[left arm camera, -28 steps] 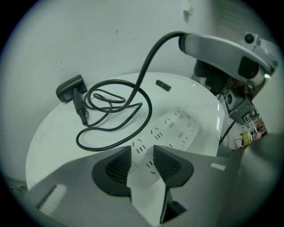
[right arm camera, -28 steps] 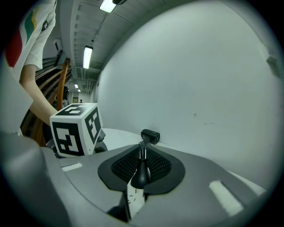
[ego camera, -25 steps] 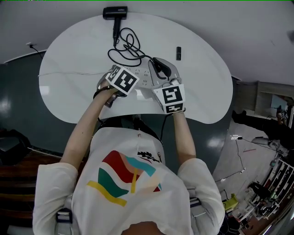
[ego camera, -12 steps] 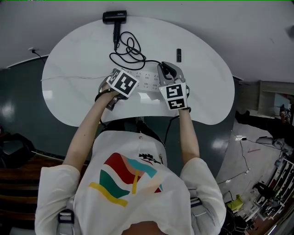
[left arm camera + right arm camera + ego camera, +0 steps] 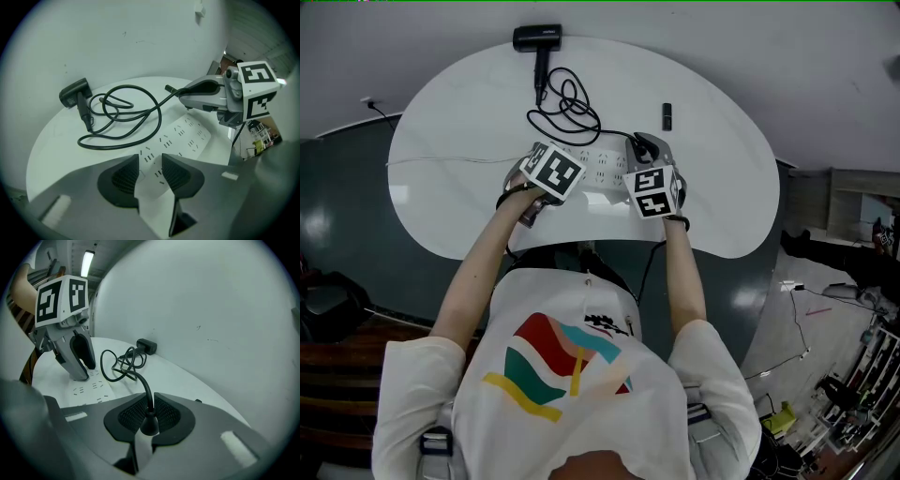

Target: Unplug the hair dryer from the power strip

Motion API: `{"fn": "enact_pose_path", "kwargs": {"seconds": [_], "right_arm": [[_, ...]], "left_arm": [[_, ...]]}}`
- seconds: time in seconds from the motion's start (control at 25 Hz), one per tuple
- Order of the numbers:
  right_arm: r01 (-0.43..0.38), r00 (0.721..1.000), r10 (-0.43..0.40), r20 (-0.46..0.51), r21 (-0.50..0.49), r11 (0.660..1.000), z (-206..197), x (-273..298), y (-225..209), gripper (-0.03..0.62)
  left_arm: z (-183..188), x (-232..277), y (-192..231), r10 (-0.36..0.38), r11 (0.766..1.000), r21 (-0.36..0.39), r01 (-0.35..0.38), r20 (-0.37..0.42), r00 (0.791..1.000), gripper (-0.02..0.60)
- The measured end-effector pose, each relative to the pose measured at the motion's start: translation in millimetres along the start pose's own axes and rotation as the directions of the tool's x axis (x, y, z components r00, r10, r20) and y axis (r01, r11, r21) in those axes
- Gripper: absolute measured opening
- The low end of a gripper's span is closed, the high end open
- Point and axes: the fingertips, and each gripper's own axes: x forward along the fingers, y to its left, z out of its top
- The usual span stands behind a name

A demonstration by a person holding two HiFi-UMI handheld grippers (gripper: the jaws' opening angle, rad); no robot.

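On my screen the surface looks smooth and white with a faint sheen. The power strip is matt white plastic. The hair dryer is matt black plastic, and its cord and plug look like smooth black rubber. The left hand-held gripper and right hand-held gripper have matt grey plastic shells and finely ribbed black pads.

White rounded table, dark floor around, pale wall behind
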Motion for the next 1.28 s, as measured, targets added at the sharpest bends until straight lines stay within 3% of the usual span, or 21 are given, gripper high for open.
{"fn": "enact_pose_path", "kwargs": {"seconds": [0.32,1.04,1.28], "right_arm": [[0.028,0.995,-0.028,-0.099,0.002,1.000,-21.5,11.1,-4.4,0.058],[0.052,0.998,-0.048,-0.047,0.095,0.994,-18.4,-10.7,-14.2,0.118],[0.077,0.997,-0.074,-0.023,0.215,0.974,-1.5,-24.2,-19.8,0.115]], "left_arm": [[-0.1,-1.1,-0.4,-0.001,1.000,-0.001,0.001,0.001,1.000,0.152],[-0.5,-0.5,0.7,0.009,1.000,0.003,-0.009,0.005,1.000,0.152],[6.3,-2.1,2.6,0.003,0.998,-0.066,0.001,0.066,0.998,0.161]]}}
